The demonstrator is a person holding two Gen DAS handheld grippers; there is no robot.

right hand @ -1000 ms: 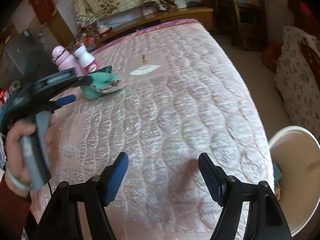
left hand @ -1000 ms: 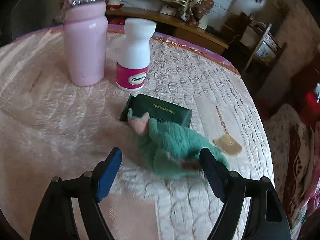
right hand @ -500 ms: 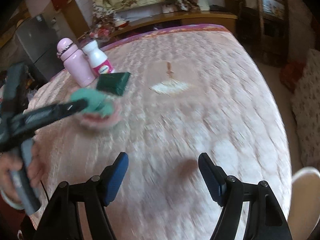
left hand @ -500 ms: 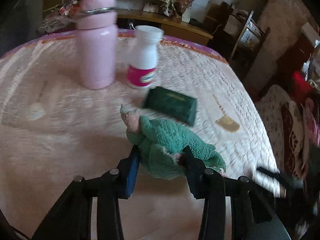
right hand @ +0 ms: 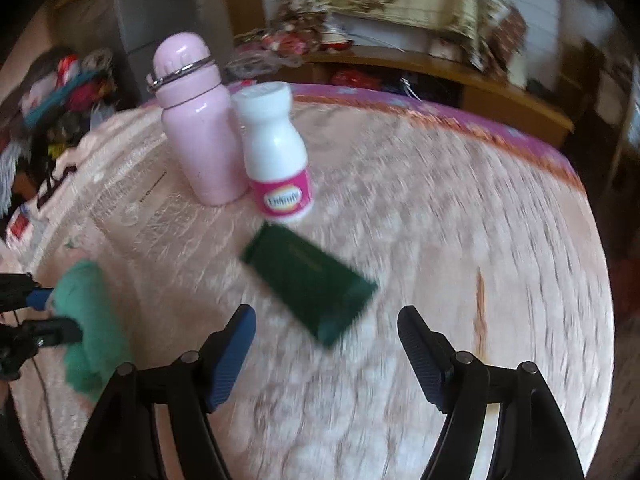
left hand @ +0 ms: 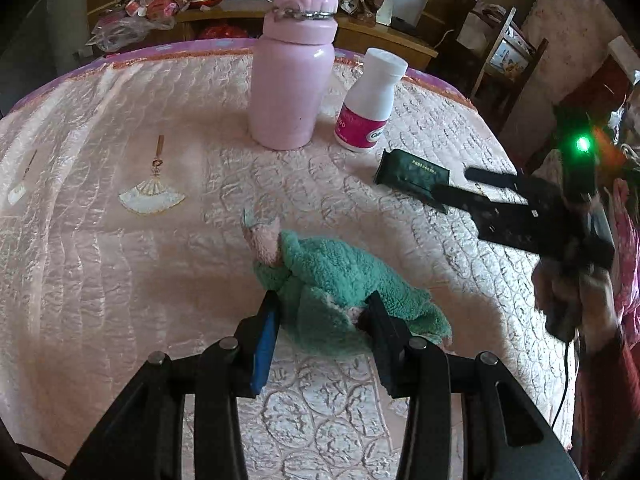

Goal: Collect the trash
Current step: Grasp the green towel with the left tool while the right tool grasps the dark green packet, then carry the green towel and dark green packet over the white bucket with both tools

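Here, on a table (left hand: 100, 264) draped in a pink quilted cover, the left gripper (left hand: 322, 334) is clamped on a crumpled green cloth (left hand: 340, 276), its blue pads pressed into the fabric, most of the bundle bulging out ahead of the jaws. The cloth sits toward the near edge. The right gripper (right hand: 326, 346), held by a hand in a red sleeve, hovers with its jaws apart and nothing between them, aimed at a dark green wrapper (right hand: 310, 280) that lies flat nearer the middle of the table. Just beyond the wrapper, toward the far edge, a white pill bottle (right hand: 276, 152) stands upright beside a pink flask (right hand: 196, 128); the two are close, though contact cannot be made out.

The step appears to be a two-handed pickup: cloth secured, wrapper next. The risks seem plain. The wrapper is thin and lies flat on slippery-looking fabric, so the open fingers could skid over it or pinch the cover instead. A reach that overshoots could knock the pill bottle, which stands just beside the wrapper's far end. The cloth is gripped at one side only, so its loose bulk could sag or slip free when lifted. The right wrist view is blurred, so fine alignment cannot be judged.
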